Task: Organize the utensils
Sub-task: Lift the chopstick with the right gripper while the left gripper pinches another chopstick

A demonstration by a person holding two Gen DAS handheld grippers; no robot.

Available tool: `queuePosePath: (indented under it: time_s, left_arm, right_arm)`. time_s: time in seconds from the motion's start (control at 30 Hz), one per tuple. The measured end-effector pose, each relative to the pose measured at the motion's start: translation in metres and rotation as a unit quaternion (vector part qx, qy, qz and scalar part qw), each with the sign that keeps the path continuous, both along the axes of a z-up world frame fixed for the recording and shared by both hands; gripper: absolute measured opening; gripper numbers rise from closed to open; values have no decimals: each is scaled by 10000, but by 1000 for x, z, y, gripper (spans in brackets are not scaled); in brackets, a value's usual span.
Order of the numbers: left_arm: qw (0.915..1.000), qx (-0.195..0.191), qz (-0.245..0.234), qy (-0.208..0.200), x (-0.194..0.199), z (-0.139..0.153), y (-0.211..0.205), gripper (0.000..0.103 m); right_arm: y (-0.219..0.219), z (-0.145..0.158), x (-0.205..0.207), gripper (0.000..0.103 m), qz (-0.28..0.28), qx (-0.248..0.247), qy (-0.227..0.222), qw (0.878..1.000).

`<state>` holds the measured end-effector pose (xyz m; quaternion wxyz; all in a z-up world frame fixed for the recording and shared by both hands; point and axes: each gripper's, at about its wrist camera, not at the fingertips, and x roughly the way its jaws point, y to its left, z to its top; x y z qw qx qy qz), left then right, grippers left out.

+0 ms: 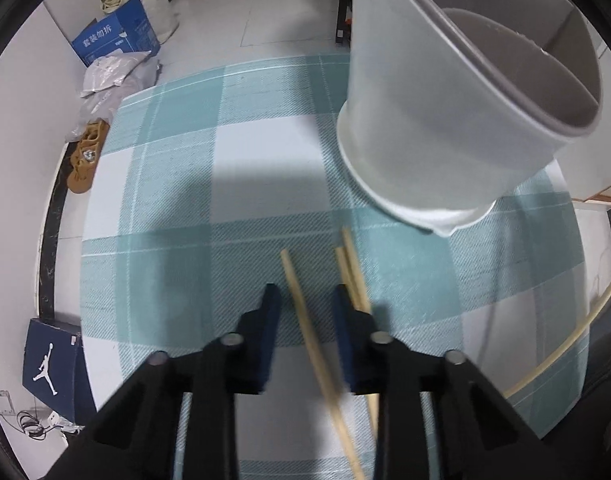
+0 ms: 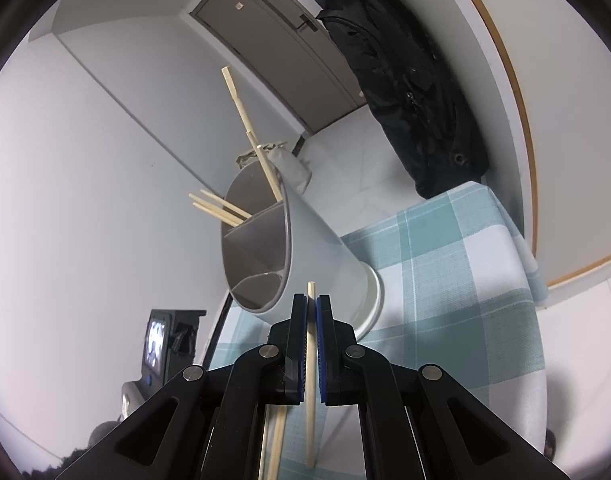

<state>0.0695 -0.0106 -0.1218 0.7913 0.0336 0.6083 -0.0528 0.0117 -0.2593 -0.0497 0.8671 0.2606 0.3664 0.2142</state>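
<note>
A grey divided utensil holder [image 1: 445, 112] stands on the teal checked tablecloth [image 1: 177, 184]; in the right wrist view the holder [image 2: 305, 248] has several wooden chopsticks [image 2: 249, 136] sticking out. My left gripper [image 1: 305, 300] is open, low over the cloth, with one loose chopstick [image 1: 309, 340] lying between its fingers and two more chopsticks [image 1: 351, 268] beside its right finger. My right gripper [image 2: 312, 308] is shut on a single chopstick [image 2: 311, 380], held just in front of the holder's base. More chopsticks [image 2: 279, 436] lie on the cloth below it.
The table edge curves along the left, with floor beyond it. A blue carton [image 1: 117, 36], plastic bags [image 1: 113, 76], a brown sandal [image 1: 85, 156] and a shoe box [image 1: 53, 364] are on the floor. A black bag [image 2: 409, 92] hangs near the door.
</note>
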Motion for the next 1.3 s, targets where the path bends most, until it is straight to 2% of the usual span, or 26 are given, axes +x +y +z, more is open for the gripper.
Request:
queuePosePath:
  time_s: [0.03, 0.07, 0.13, 0.23, 0.33, 0.6, 0.73, 0.9, 1.07, 1.3]
  left_arm:
    - [9999, 108, 63, -36, 1, 0, -1, 17]
    - [9997, 214, 121, -70, 2, 0, -2, 11]
    - [9998, 173, 81, -72, 3, 1, -7, 2]
    - [9997, 221, 59, -114, 3, 3, -10, 2]
    - [9999, -65, 103, -93, 3, 5, -7, 2]
    - [9965, -439, 86, -708, -12, 42, -8, 1]
    - [9897, -775, 227, -1181, -30, 67, 0, 1]
    - [9817, -868, 217, -1683, -45, 88, 4, 1]
    - [9766, -875, 132, -1961, -49, 95, 12, 1]
    - [9696, -1163, 189, -2143, -64, 107, 20, 1]
  right_arm:
    - [0, 1, 0, 4, -3, -8, -10, 10000]
    - [1, 1, 0, 4, -4, -20, -16, 10000]
    - [2, 2, 0, 4, 1, -29, -25, 10000]
    - [4, 3, -1, 4, 1, -94, -68, 9999]
    - [5, 3, -3, 4, -14, -172, -82, 9998]
    - [3, 3, -12, 3, -146, -269, -120, 9995]
    - [9, 7, -20, 4, -118, -424, -293, 9986]
    - [20, 11, -32, 4, -136, -784, -467, 9957]
    - [26, 14, -41, 4, -180, -885, -583, 9942]
    - [42, 26, -52, 4, -95, -1156, -829, 9898]
